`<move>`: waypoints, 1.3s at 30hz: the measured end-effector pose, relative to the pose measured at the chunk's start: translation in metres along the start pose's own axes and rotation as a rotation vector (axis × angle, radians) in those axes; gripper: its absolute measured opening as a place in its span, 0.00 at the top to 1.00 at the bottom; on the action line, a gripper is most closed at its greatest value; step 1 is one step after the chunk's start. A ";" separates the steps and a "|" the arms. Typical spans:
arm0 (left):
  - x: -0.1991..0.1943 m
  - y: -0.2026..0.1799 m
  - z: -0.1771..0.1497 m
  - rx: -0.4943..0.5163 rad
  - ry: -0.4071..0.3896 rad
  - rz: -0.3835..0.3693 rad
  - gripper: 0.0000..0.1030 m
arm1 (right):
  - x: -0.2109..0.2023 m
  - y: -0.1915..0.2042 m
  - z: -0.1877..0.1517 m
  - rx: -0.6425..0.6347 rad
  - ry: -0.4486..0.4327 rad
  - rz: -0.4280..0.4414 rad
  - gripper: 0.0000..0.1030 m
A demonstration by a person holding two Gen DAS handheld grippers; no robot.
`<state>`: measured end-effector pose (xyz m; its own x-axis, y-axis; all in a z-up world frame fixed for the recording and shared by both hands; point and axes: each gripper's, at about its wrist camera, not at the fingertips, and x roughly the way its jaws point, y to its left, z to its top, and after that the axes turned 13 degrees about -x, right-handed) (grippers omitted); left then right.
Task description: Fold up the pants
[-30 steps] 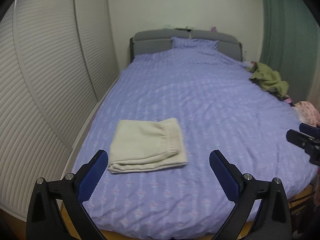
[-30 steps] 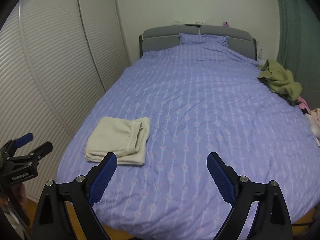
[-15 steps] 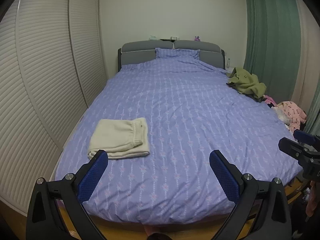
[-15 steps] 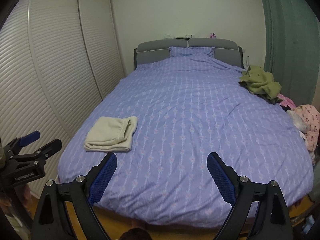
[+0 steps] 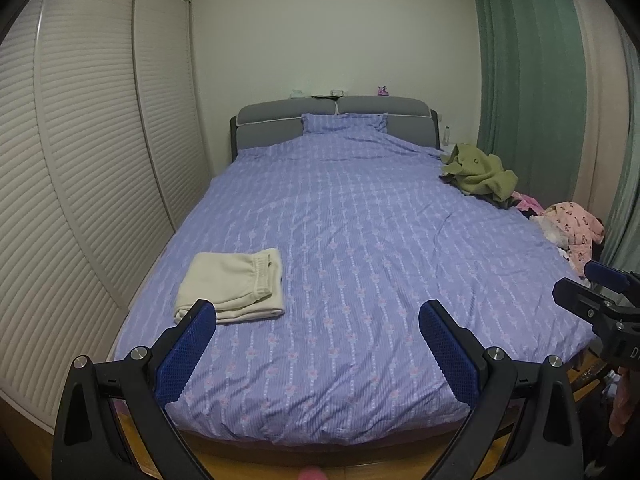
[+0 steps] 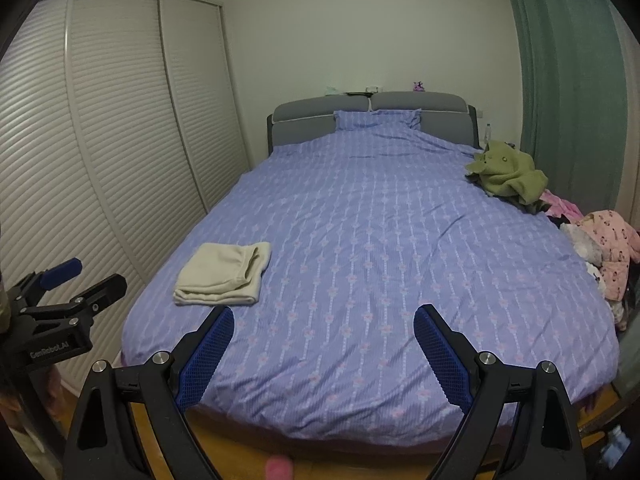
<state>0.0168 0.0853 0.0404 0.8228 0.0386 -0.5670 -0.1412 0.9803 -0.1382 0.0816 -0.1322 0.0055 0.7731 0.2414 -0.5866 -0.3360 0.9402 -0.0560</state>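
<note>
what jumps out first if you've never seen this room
A big bed under a purple patterned cover fills the room, and folded cream pants lie alone near its front left corner. Along the right edge there is a crumpled green garment and, nearer, a heap of pink clothes. In the foreground the left tongs and right tongs stand wide open and hold nothing.

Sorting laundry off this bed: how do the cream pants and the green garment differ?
The cream pants lie folded in a flat, squared stack near the foot on the wardrobe side; the green garment sits crumpled in a loose heap at the curtain-side edge near the headboard. The pants are pale cream, the garment olive green. Both rest on the purple bedspread, untouched by either gripper.
</note>
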 end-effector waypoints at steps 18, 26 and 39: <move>-0.017 -0.018 -0.002 0.000 -0.007 -0.028 0.00 | -0.020 -0.010 -0.004 0.009 -0.024 -0.025 0.10; -0.019 -0.018 0.000 0.006 0.003 -0.023 0.00 | -0.020 -0.007 -0.005 0.012 -0.022 -0.032 0.10; -0.020 -0.019 -0.001 0.021 -0.011 -0.015 0.00 | -0.022 -0.004 -0.004 0.016 -0.020 -0.040 0.10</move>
<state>0.0023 0.0655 0.0539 0.8307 0.0255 -0.5561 -0.1168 0.9847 -0.1293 0.0636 -0.1419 0.0153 0.7964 0.2080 -0.5679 -0.2959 0.9530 -0.0659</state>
